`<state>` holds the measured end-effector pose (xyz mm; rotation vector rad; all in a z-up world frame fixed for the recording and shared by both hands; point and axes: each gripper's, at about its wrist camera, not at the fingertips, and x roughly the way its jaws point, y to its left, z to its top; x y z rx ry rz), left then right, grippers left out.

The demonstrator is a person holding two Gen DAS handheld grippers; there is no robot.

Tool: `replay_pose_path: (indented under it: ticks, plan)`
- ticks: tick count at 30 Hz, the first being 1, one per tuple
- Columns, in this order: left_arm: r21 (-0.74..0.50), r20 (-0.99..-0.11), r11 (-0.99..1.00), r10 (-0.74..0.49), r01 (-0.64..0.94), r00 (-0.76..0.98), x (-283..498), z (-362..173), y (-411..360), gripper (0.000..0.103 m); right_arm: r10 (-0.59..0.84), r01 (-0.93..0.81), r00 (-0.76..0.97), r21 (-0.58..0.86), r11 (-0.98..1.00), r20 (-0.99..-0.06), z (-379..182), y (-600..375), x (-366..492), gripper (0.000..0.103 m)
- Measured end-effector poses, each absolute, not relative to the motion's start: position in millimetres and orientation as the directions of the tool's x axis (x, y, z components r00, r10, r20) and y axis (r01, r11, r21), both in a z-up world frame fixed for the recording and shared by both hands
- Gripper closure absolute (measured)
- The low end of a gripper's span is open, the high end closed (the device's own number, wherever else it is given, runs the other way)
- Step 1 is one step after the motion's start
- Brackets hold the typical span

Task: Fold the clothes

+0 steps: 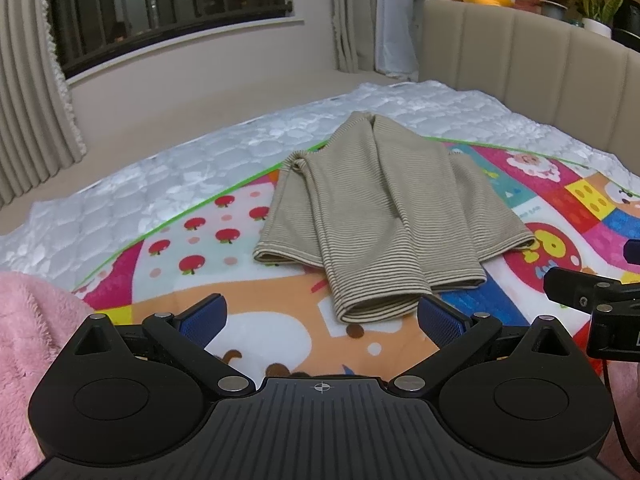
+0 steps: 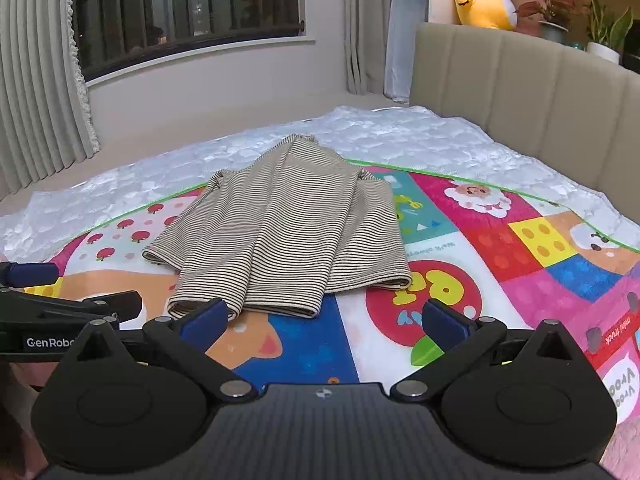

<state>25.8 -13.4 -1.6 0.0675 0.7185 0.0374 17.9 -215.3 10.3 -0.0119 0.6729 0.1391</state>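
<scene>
Striped garment [image 1: 384, 216] lying partly folded on the play mat [image 1: 248, 304] that covers the white mattress [image 1: 160, 168]; its two side panels are turned inward and overlap along the middle, hem edges toward the cameras, collar end toward the headboard [image 1: 520, 64]. Left gripper [image 1: 320, 320] hovers just short of the near hem, jaws apart and holding nothing; right gripper [image 2: 324, 320] likewise hovers at the near hem, jaws apart and empty. The step in hand appears to be the crosswise fold, hem to collar. To do it well, each gripper should pinch one near corner through all layers, so that the overlapped panels do not slide; both should lift together, carry the hem level toward the collar, and lay it down square. The near edges lie uneven, so some straightening may be needed first. A pink blanket [image 1: 28, 344] lies at the left margin.
</scene>
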Motion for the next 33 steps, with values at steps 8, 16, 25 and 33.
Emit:
replay_pose_path:
  ticks: [8,16,25,33]
  plan:
    - [0.076,-0.657,0.997,0.057,-0.009,0.752,25.4,-1.8,-13.1,0.0,0.123,-0.135,0.772,0.029,0.99,-0.623,9.9,-214.7,17.2,0.0]
    - [0.075,-0.658,0.997,0.054,-0.006,0.751,25.4,-2.5,-13.2,0.0,0.123,-0.136,0.771,0.028,0.99,-0.625,9.1,-214.5,17.7,0.0]
    - [0.078,-0.662,0.997,0.053,-0.002,0.748,25.5,-3.1,-12.8,0.0,0.123,-0.138,0.767,0.026,0.99,-0.629,7.7,-214.1,17.5,0.0]
    - [0.078,-0.663,0.997,0.052,-0.001,0.747,26.4,-3.3,-12.8,0.0,0.123,-0.138,0.767,0.026,0.99,-0.63,7.6,-214.5,17.8,0.0]
